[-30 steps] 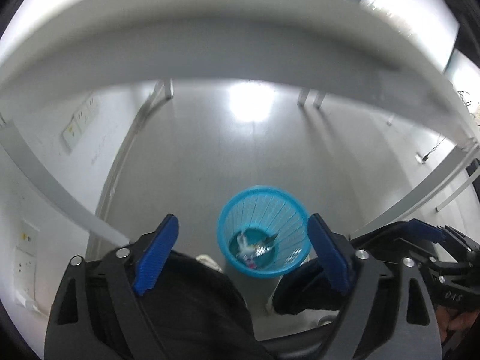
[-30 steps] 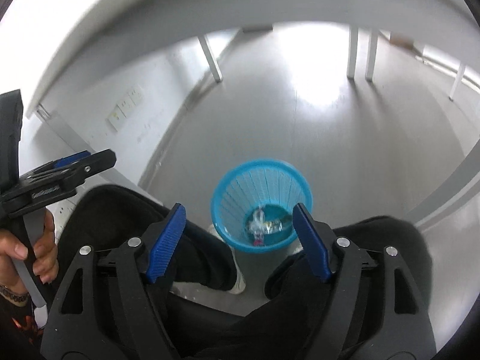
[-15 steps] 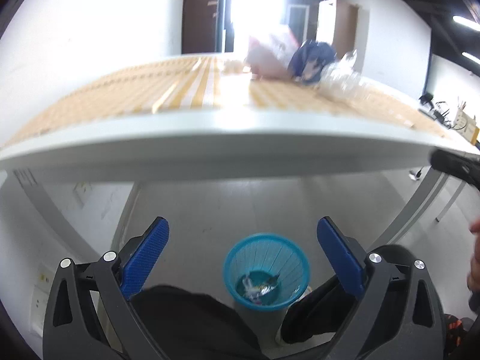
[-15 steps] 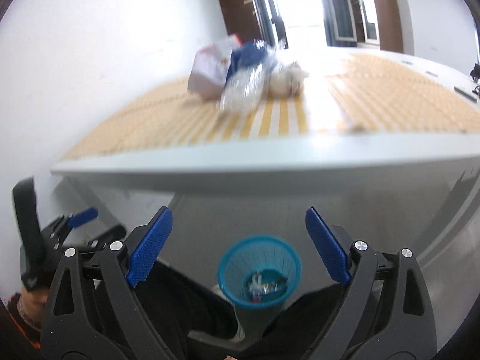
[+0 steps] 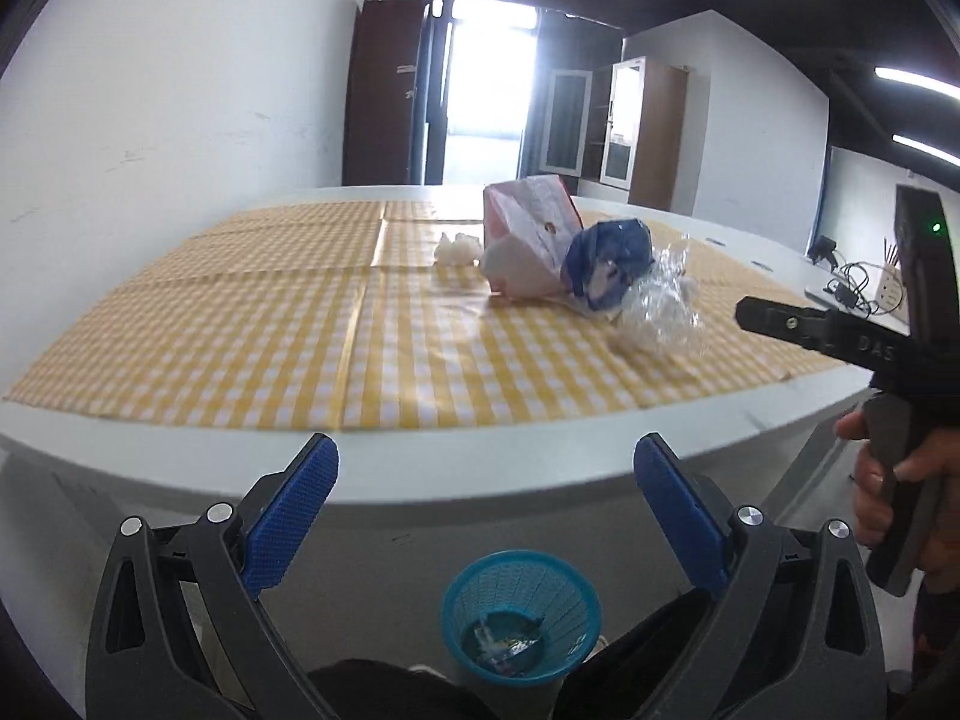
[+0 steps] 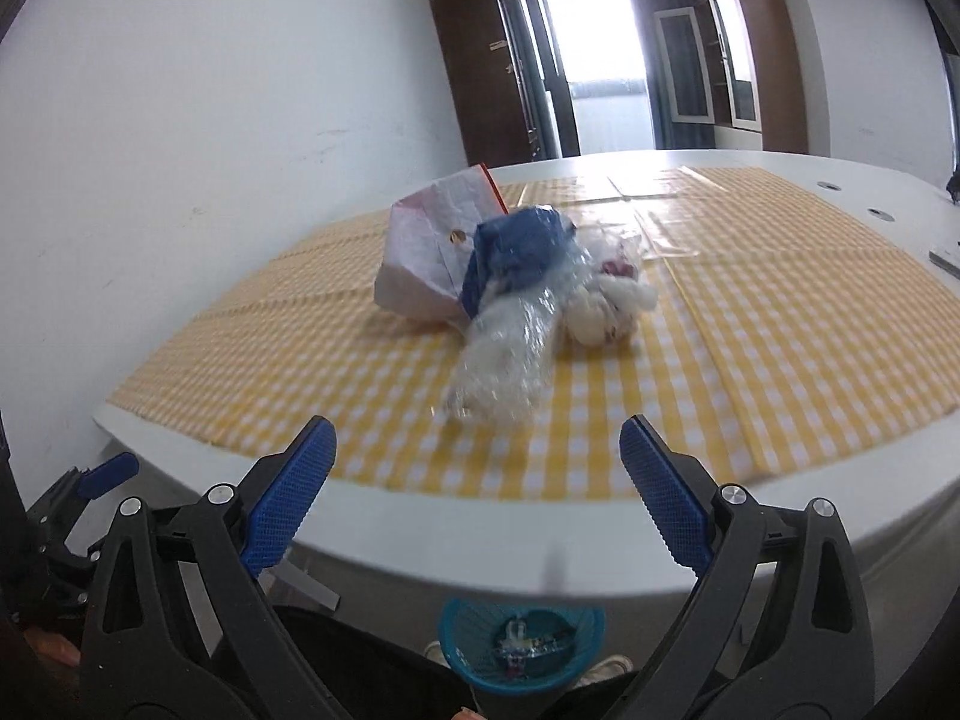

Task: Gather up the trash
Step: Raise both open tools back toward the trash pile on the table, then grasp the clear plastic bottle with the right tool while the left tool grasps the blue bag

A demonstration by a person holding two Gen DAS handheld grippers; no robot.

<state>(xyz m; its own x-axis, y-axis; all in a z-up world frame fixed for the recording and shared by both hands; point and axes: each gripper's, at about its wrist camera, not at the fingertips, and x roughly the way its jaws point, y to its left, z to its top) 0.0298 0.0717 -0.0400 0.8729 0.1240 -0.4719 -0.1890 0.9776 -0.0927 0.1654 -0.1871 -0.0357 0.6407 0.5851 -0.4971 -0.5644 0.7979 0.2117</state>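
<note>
Both the left gripper (image 5: 485, 483) and right gripper (image 6: 477, 465) are gaping wide, empty, jaws just opening; the trash pile (image 6: 516, 300), somewhat blurred, is lying beyond the fingers.

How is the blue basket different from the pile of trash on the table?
The blue basket sits low on the floor; the trash pile lies up on the checked tablecloth. The basket is one tidy mesh cone; the pile is crumpled bags and wrappers. The basket holds only a few scraps; the pile looks bigger. Both hold trash.

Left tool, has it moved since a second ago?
Yes. The left tool rose from beneath the white table to its edge, with the blue mesh bin below.
</note>
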